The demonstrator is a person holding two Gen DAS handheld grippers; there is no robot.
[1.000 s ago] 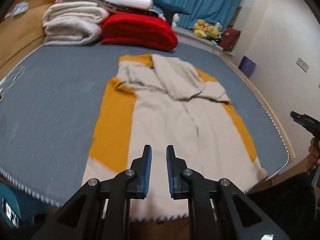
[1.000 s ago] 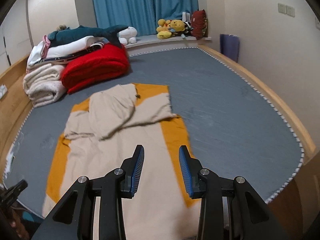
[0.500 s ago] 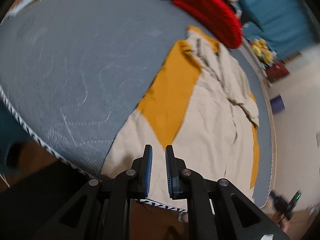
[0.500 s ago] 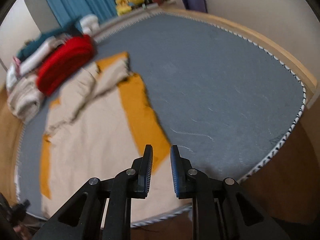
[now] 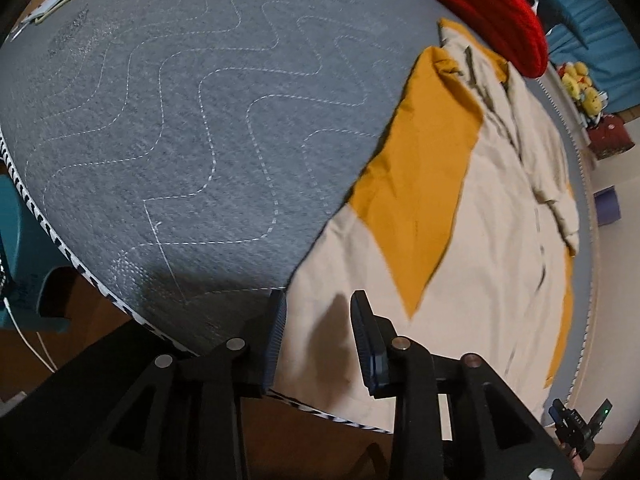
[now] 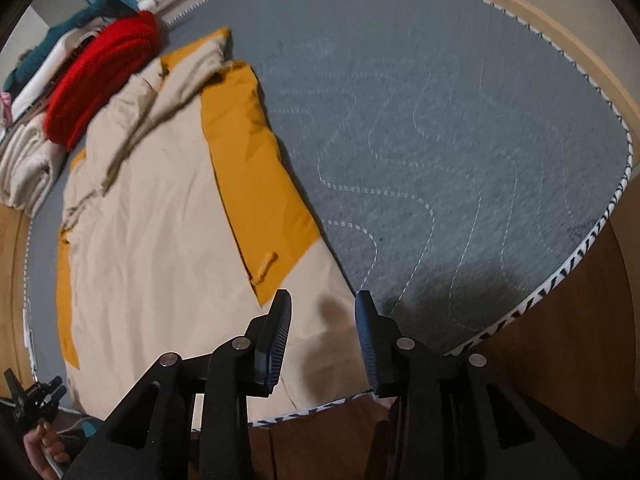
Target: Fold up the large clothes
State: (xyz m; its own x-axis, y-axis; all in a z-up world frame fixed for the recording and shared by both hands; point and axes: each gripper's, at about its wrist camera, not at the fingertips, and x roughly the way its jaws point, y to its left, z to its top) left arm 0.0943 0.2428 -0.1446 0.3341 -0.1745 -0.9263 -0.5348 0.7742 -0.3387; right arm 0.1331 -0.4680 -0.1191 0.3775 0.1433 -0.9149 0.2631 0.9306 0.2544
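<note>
A large beige and orange garment (image 5: 472, 208) lies flat on the grey quilted bed (image 5: 168, 128), its hem at the near edge and its sleeves folded across the chest at the far end. My left gripper (image 5: 318, 312) is open just above the hem's left corner. In the right wrist view the garment (image 6: 160, 216) fills the left half, and my right gripper (image 6: 323, 312) is open just above the hem's right corner. Neither gripper holds cloth.
A red folded blanket (image 6: 100, 76) and stacked cream blankets (image 6: 24, 160) lie beyond the garment's collar. Plush toys (image 5: 580, 84) sit by the blue curtain. The bed's striped piping (image 6: 580, 256) marks its edge above the wooden frame. A teal stool (image 5: 20, 256) stands left of the bed.
Both grippers have opened from nearly shut and come down close to the hem corners at the near bed edge. The garment has not moved.
</note>
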